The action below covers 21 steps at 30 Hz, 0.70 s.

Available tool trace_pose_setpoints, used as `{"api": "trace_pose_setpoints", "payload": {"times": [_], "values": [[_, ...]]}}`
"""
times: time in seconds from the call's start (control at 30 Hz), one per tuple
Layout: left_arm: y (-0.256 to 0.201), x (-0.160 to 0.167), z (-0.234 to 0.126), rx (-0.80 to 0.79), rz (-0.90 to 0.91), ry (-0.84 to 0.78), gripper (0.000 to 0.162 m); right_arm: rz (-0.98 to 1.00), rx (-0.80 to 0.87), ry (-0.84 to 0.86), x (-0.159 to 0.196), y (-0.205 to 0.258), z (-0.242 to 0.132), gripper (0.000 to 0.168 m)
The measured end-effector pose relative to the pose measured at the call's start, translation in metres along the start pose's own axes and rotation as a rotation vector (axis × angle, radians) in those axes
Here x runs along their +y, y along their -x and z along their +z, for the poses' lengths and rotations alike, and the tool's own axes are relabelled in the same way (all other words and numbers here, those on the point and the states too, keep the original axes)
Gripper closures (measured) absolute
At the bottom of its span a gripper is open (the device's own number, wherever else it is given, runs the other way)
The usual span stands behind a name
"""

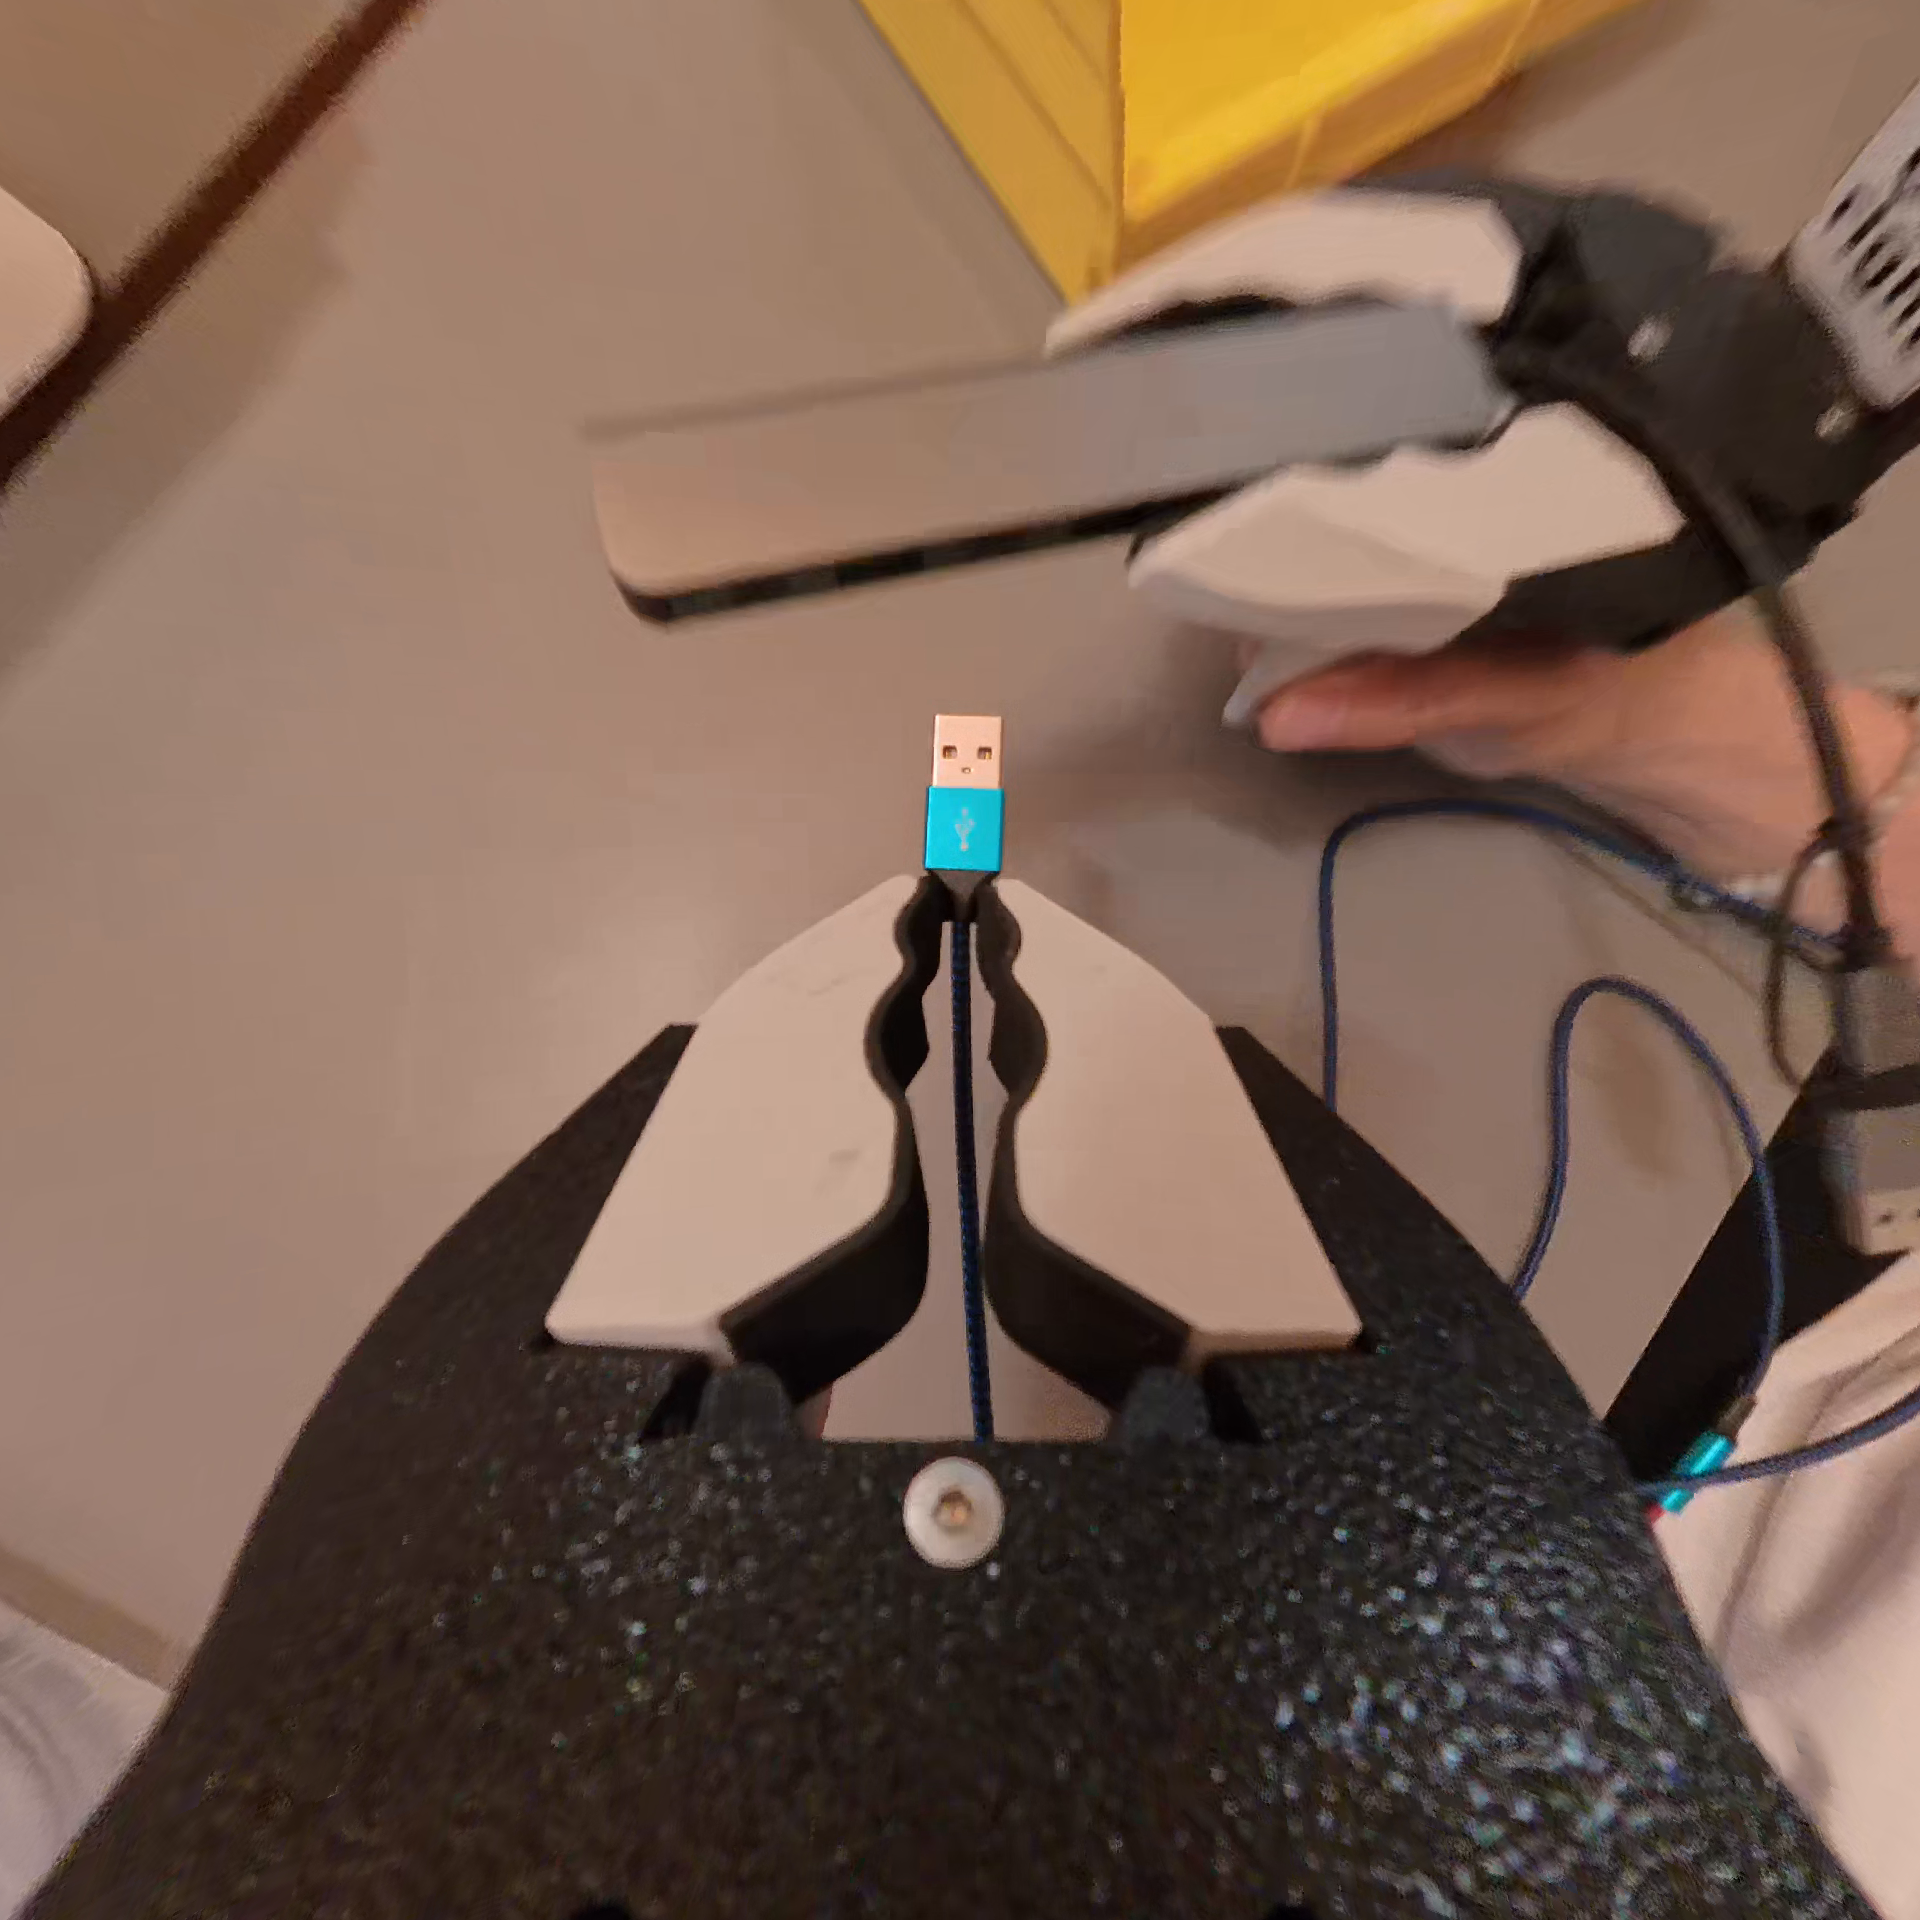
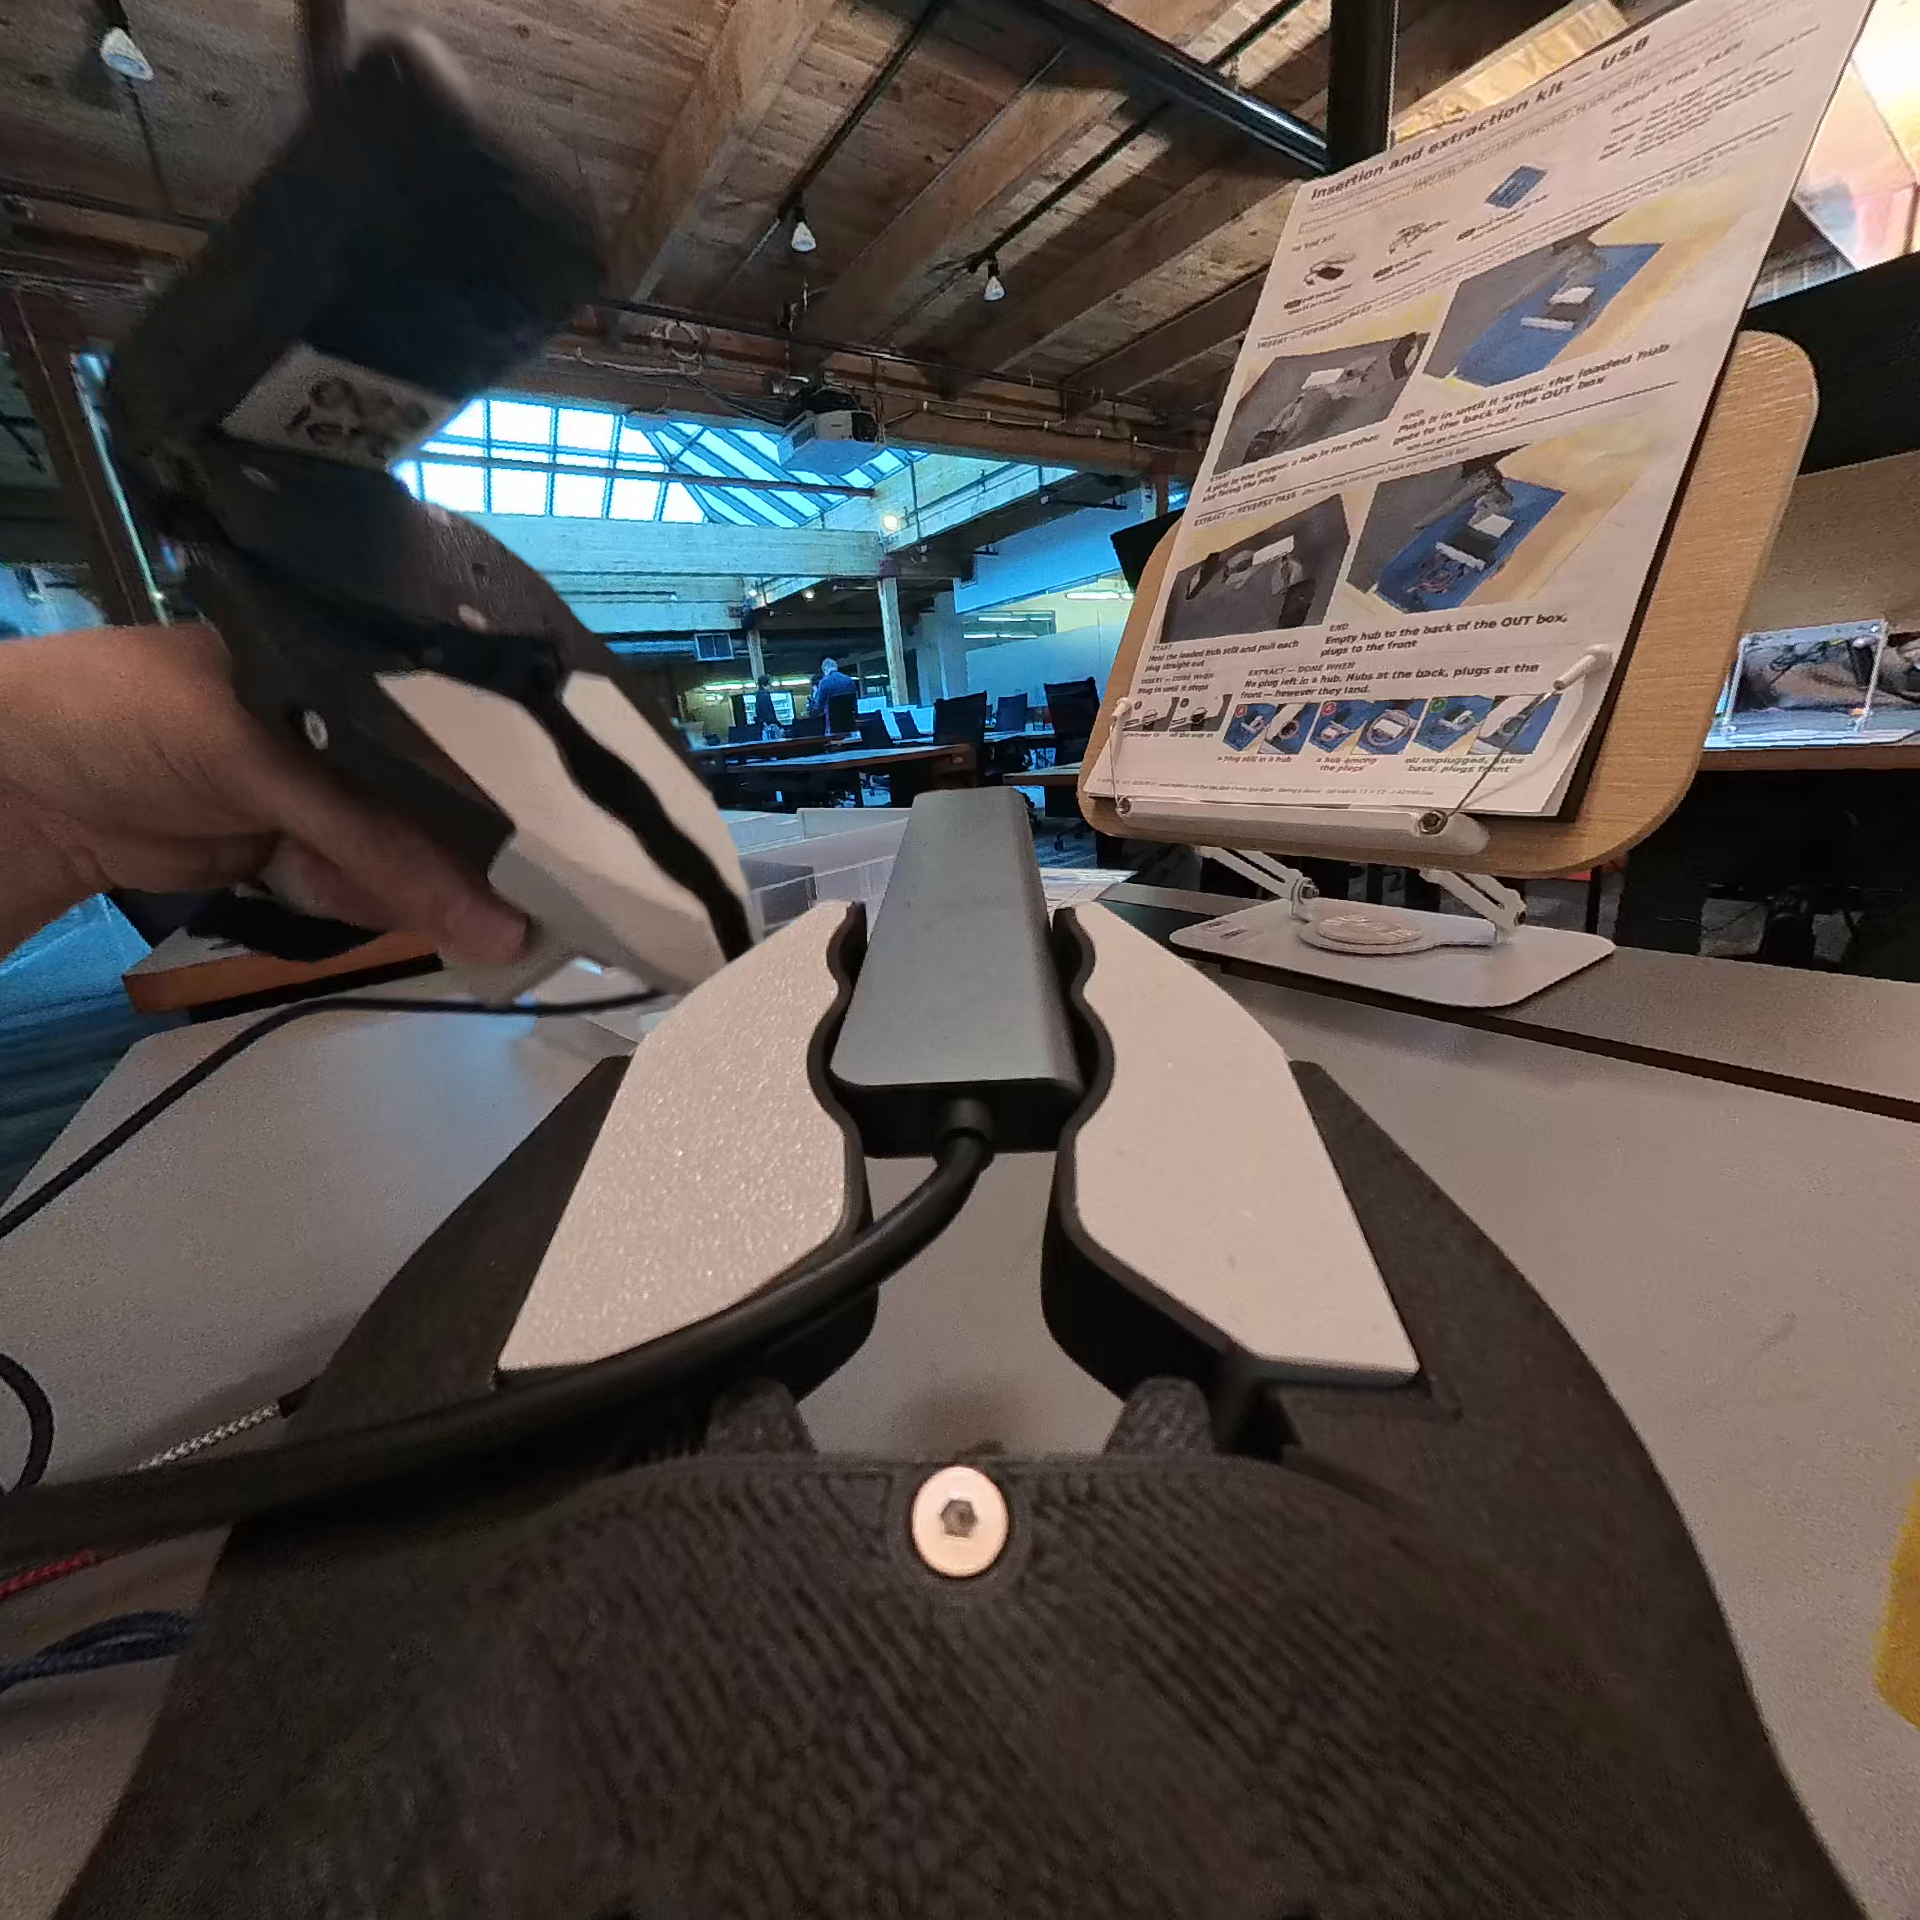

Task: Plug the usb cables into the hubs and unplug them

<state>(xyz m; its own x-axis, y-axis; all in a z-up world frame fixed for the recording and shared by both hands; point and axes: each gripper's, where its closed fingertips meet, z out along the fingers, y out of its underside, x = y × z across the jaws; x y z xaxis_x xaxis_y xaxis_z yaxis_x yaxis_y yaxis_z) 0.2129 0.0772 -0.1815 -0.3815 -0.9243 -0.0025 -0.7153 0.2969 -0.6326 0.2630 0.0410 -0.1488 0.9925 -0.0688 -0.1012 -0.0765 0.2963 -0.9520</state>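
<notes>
A: We start with the grey table (image 1: 364,623), our landmark for everything. At its far edge sits a yellow bin (image 1: 1195,114), and on it stands a wooden stand (image 2: 1714,675) carrying a printed instruction sheet (image 2: 1455,436).

B: Above the table we hold the hub (image 1: 987,488), a long, flat, dark grey bar with a black edge where the ports run. Our right gripper (image 2: 961,935) is clamped on its cabled end, and its black lead (image 2: 727,1340) curves back over the table.

A: In the left wrist view the hub is blurred, so we cannot read the ports clearly.

B: Smaller still, our left gripper (image 1: 961,894) is pinched tight on the braided dark blue cable (image 1: 966,1195) just behind the plug (image 1: 966,790). The plug has a turquoise metal shell and a bare silver tip, pointing towards the hub's edge, near it but apart. Its slack loops over the table.
</notes>
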Motion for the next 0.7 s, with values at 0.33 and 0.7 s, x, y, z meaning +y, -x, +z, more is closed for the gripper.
{"api": "trace_pose_setpoints", "payload": {"times": [0.33, 0.7], "values": [[0.010, 0.062, 0.060, 0.152, -0.021, 0.080, 0.155, -0.007, -0.014, 0.002, 0.000, 0.002, 0.000, 0.133], [-0.006, -0.036, 0.002, 0.638, -0.568, -0.418, 0.103, -0.057, -0.061, 0.032, 0.005, 0.013, 0.004, 0.133]]}}
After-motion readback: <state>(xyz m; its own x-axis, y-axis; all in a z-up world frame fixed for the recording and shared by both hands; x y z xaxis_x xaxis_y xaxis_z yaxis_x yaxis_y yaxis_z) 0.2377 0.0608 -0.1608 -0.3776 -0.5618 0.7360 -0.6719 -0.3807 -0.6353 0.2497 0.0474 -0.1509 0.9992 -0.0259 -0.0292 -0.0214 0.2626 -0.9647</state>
